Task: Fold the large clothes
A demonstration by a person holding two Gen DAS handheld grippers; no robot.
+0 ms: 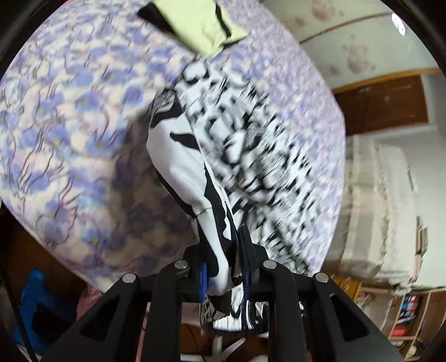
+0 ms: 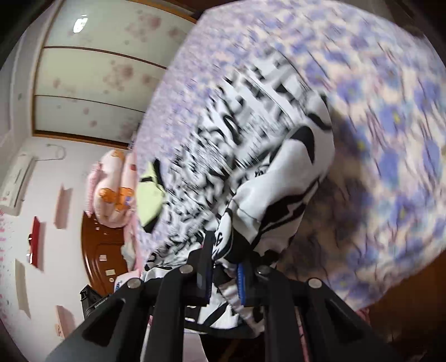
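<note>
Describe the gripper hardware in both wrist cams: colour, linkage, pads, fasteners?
Both look the same. Left gripper: matte black frame, angular linkage bars with cut-out slots, round silver pivot pins on top, blue ribbed pads on the inner faces of black fingers. Right gripper: same black linkage, silver pins, blue pads. No cables, markings, hands or sleeves show.

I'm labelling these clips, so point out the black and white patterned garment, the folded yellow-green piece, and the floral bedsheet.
black and white patterned garment [image 1: 251, 144]: left wrist view, its blurred printed middle.
folded yellow-green garment [image 1: 195, 25]: left wrist view, its top face.
floral bedsheet [image 1: 69, 125]: left wrist view, bare stretch.
</note>
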